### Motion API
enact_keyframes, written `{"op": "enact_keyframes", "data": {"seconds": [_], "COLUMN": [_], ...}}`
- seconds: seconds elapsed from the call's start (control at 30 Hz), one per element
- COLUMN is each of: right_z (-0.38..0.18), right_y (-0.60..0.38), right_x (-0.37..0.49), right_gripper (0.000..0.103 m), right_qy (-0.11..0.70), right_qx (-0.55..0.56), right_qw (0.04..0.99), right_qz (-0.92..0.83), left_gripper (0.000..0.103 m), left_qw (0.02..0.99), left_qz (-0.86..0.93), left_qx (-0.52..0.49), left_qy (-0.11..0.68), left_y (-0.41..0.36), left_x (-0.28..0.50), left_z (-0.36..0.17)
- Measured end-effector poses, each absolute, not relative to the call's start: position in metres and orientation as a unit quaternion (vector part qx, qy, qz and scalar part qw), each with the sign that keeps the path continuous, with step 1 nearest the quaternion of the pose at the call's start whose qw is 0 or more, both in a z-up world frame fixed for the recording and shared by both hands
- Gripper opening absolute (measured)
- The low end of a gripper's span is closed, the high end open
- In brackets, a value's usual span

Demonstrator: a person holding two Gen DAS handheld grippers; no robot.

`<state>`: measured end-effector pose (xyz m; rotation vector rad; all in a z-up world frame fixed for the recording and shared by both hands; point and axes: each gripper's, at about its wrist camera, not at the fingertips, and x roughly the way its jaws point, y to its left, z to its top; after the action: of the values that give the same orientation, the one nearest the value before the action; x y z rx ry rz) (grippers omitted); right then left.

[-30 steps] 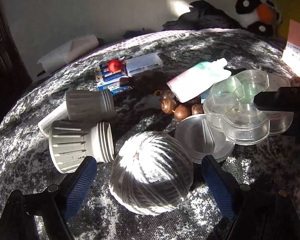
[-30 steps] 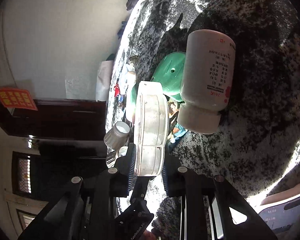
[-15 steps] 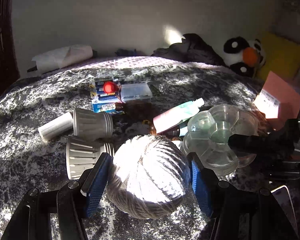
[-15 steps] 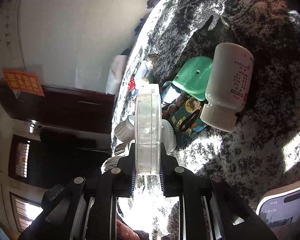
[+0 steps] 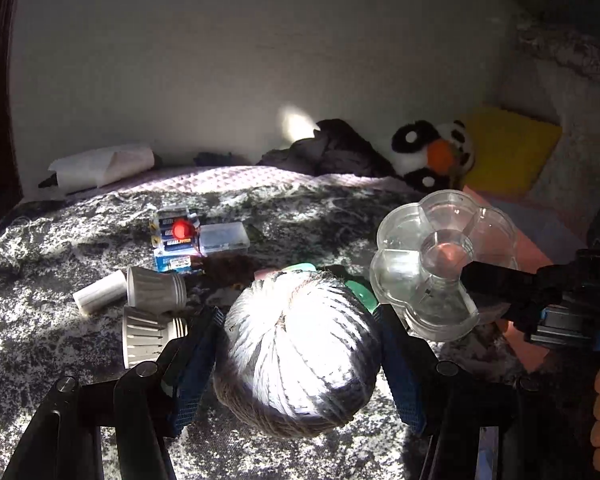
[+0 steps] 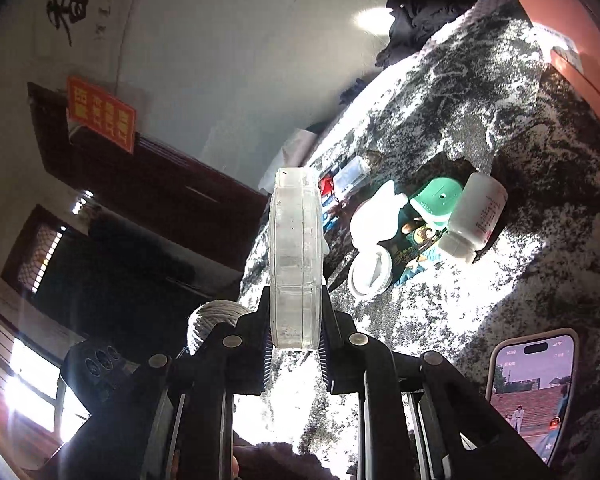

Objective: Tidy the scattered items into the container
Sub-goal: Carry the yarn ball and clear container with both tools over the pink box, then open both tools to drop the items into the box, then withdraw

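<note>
1. two grips are in place: the left gripper (image 5: pixel 300 354) has its blue pads clamped on either side of a round ball of pale twine (image 5: pixel 298 346), which is clear of the bed.
2. the right gripper (image 6: pixel 294 354) is pinched tight on the rim of a clear plastic flower-shaped divided container (image 5: pixel 428 268), held edge-on just ahead of its fingers and just to the right of the ball.
3. every compartment that shows looks empty, so by my reading nothing is tidied yet.
4. left on the grey marbled bedspread (image 5: pixel 60 248) beyond the left gripper: two ribbed grey cups (image 5: pixel 154 288), a white cylinder (image 5: pixel 100 291), a pack of batteries (image 5: pixel 174 236) and a small clear box (image 5: pixel 224 236).
5. beyond the right gripper lie a white pill bottle (image 6: pixel 476 216), a green cap (image 6: pixel 436 200) and a round white lid (image 6: pixel 370 274).
6. the ball looks far wider than any compartment.
</note>
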<state>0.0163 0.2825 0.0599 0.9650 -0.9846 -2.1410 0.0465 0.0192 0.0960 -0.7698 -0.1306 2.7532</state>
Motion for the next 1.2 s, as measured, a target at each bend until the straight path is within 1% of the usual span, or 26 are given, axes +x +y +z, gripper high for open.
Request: {"op": "enact_keyframes", "data": {"seconds": [0.1, 0.2, 0.33, 0.47, 0.53, 0.63, 0.77, 0.8, 0.83, 0.87, 0.9, 1.07, 1.2], "right_z": [0.094, 0.128, 0.167, 0.187, 0.191, 0.188, 0.167, 0.164, 0.161, 0.158, 0.156, 0.165, 0.174], "right_y": [0.305, 0.332, 0.378, 0.429, 0.458, 0.498, 0.543, 0.551, 0.557, 0.562, 0.566, 0.569, 0.530], "right_x": [0.045, 0.075, 0.121, 0.148, 0.150, 0.141, 0.105, 0.097, 0.090, 0.087, 0.088, 0.097, 0.091], "right_gripper": [0.020, 0.020, 0.020, 0.020, 0.020, 0.020, 0.020, 0.024, 0.033, 0.075, 0.100, 0.099, 0.099], "right_qy": [-0.332, -0.290, -0.213, -0.152, -0.153, -0.180, -0.231, -0.232, -0.231, -0.230, -0.234, -0.244, -0.216], "right_qx": [0.312, 0.255, 0.178, 0.131, 0.125, 0.137, 0.180, 0.196, 0.204, 0.207, 0.196, 0.149, 0.145], "right_qw": [0.263, 0.212, 0.086, -0.050, -0.087, -0.114, -0.114, -0.120, -0.142, -0.172, -0.196, -0.202, -0.171], "right_qz": [-0.850, -0.898, -0.957, -0.978, -0.976, -0.967, -0.949, -0.945, -0.941, -0.935, -0.932, -0.937, -0.950], "left_gripper": [0.065, 0.065, 0.065, 0.065, 0.065, 0.065, 0.068, 0.075, 0.084, 0.093, 0.099, 0.100, 0.100], "left_qw": [0.167, 0.208, 0.265, 0.315, 0.338, 0.363, 0.388, 0.388, 0.376, 0.360, 0.343, 0.314, 0.261], "left_qz": [0.953, 0.948, 0.938, 0.924, 0.914, 0.900, 0.876, 0.874, 0.879, 0.887, 0.896, 0.908, 0.926], "left_qx": [-0.252, -0.237, -0.222, -0.216, -0.222, -0.242, -0.286, -0.294, -0.293, -0.288, -0.282, -0.277, -0.272], "left_qy": [-0.032, -0.031, -0.023, -0.004, 0.002, 0.008, 0.018, 0.016, 0.019, 0.022, 0.023, 0.018, 0.016], "left_y": [0.048, 0.084, 0.143, 0.215, 0.250, 0.299, 0.351, 0.358, 0.363, 0.364, 0.362, 0.323, 0.254], "left_x": [0.055, 0.058, 0.057, 0.050, 0.042, 0.028, 0.002, -0.003, -0.005, -0.005, -0.005, -0.008, -0.005], "left_z": [0.115, 0.136, 0.159, 0.174, 0.175, 0.169, 0.152, 0.147, 0.144, 0.143, 0.141, 0.147, 0.147]}}
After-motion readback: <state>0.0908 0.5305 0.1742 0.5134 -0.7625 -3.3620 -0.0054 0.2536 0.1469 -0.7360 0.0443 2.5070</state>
